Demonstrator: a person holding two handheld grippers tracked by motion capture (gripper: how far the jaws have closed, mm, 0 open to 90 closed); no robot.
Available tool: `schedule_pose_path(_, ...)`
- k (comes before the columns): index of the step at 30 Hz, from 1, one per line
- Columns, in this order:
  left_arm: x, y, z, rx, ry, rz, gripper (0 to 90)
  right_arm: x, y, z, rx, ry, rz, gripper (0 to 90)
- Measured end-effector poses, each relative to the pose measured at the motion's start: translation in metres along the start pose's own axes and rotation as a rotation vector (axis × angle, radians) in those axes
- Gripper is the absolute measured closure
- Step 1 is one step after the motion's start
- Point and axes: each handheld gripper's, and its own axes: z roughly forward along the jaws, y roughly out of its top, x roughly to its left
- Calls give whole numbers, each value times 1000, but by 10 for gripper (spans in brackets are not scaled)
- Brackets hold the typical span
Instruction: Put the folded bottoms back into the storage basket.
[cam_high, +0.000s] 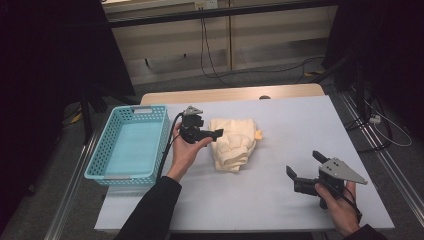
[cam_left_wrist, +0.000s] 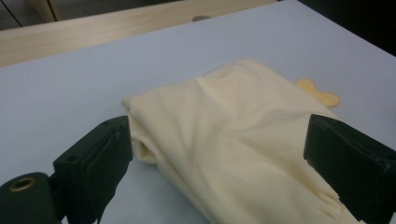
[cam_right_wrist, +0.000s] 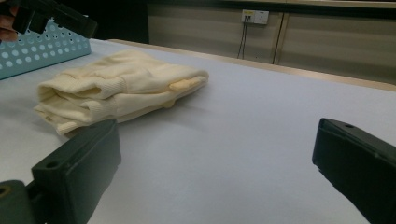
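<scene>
- My left hand-held gripper (cam_left_wrist: 219, 154), jaws apart, straddles the folded garment (cam_high: 233, 144) mid-surface, beside the basket (cam_high: 131, 145).
- Soft, light, floppy: I'd pinch the thick folded edge.
- Right hand-held gripper (cam_high: 303, 170) idles, jaws apart.

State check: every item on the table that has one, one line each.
Cream garment: folded into a bundle, lying flat on the table, not gripped.
Turquoise basket: upright, empty, at the table's left edge.
Left gripper: open, jaws either side of the garment's near edge.
Right gripper: open, holding nothing, apart from the garment.
</scene>
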Motion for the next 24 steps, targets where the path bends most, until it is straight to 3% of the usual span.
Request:
schedule_pose_path(3, 3, -2, 3, 12, -21, -29, 156, 0, 0, 0, 2, 2, -2, 9)
schedule_pose_path(5, 5, -5, 8, 47, -8, -33, 185, 0, 0, 0, 2, 3, -1, 9)
schedule_pose_path(18, 9, -16, 19, 128, -27, -71, 422, 0, 0, 0, 4, 7, -2, 9)
schedule_pose_path(24, 12, -21, 24, 165, -29, -107, 428, 0, 0, 0, 5, 8, -5, 9)
